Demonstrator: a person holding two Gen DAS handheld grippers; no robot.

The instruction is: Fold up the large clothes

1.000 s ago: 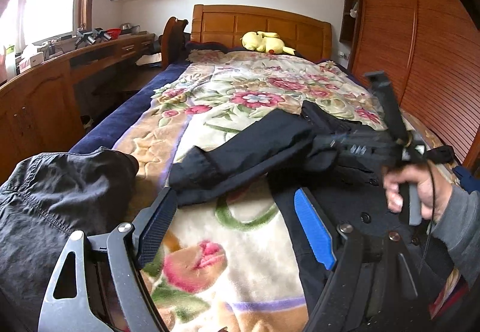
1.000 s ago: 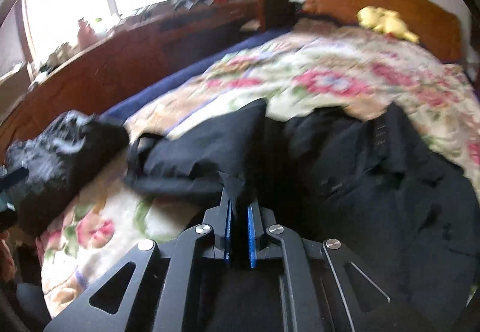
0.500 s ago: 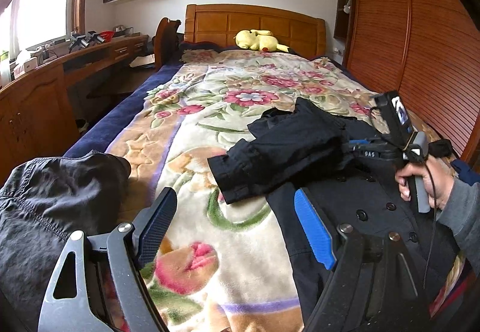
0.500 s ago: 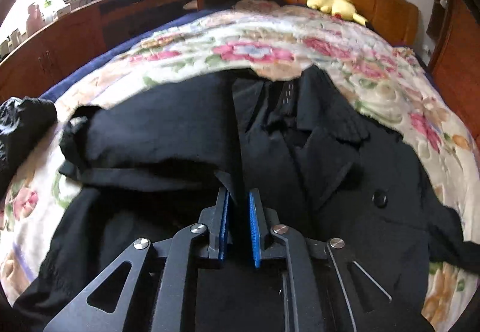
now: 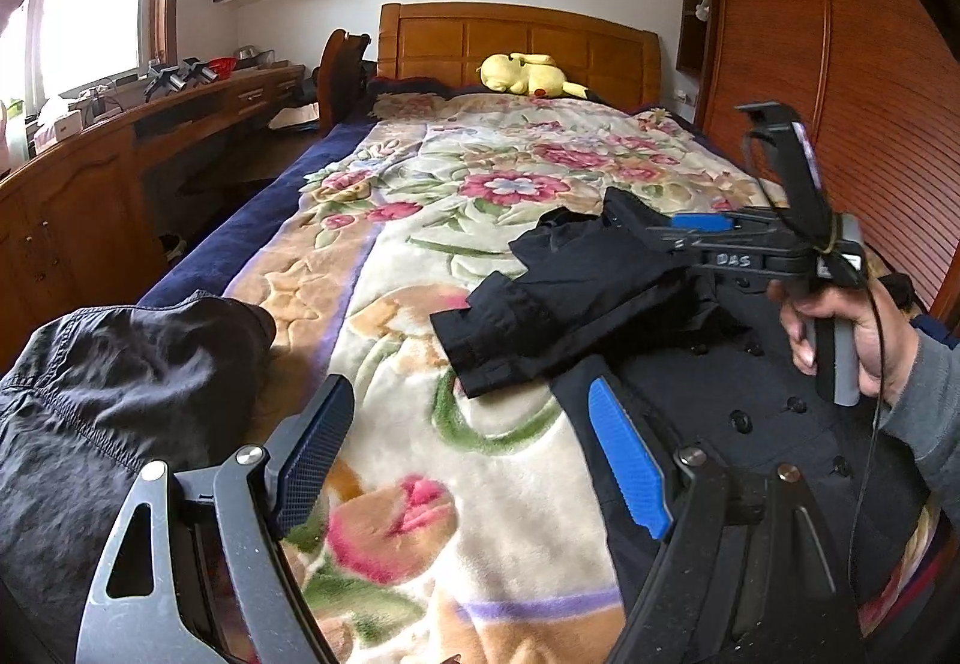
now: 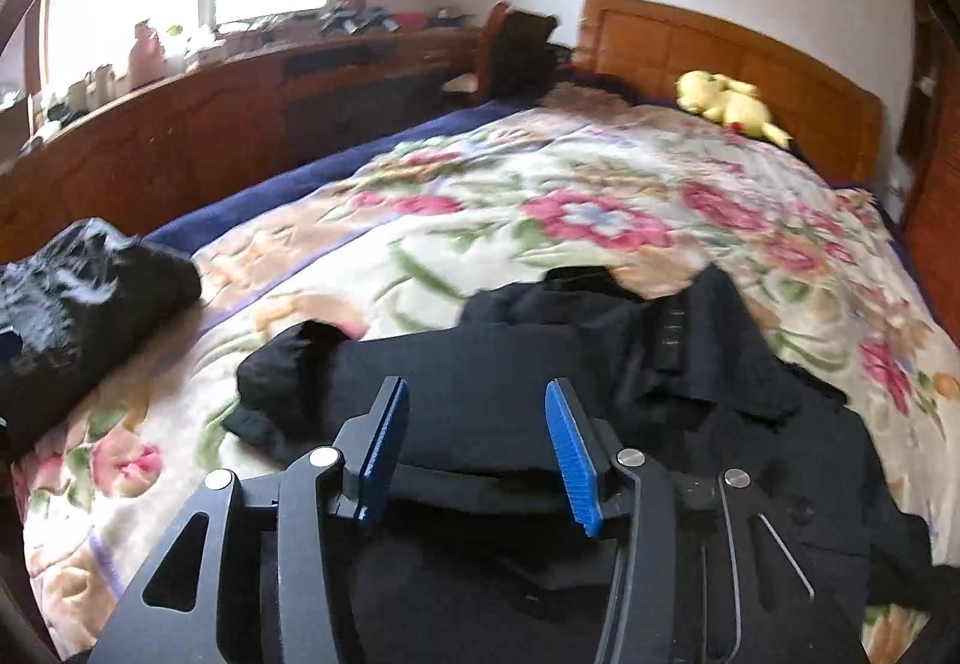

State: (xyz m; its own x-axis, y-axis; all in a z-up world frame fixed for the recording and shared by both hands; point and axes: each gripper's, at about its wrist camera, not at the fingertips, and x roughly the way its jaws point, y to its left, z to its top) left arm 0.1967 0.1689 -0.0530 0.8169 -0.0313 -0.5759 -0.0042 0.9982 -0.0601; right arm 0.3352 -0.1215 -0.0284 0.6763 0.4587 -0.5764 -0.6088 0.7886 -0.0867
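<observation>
The black coat [image 6: 690,484] lies spread on the near right part of the bed [image 5: 384,268], buttons up, with its left sleeve [image 5: 558,316] now folded across the chest so the cuff points left over the flowered blanket [image 6: 540,220]. Half a second ago the right claw [image 6: 474,448] was pinched shut on a ridge of that sleeve; now its blue pads stand wide apart and hold nothing, with the sleeve lying flat beneath them. The sleeve has been carried in from the left and let go on top of the coat's body, so the first fold looks done.

In the left view, the right claw [image 5: 702,223] is seen side-on above the sleeve, held by the person's hand [image 5: 840,328] at the right edge. The left claw [image 5: 474,442] hangs near the foot of the bed, its pads far apart and empty, the right pad over the coat's near left edge and the left pad over bare blanket; it has hardly moved over the last second.

The right sleeve and the lengthwise folds probably remain.

A second dark garment [image 5: 114,382] sits bunched at the near left of the bed, apart from the coat. A yellow plush toy [image 5: 528,73] rests by the far headboard.
</observation>
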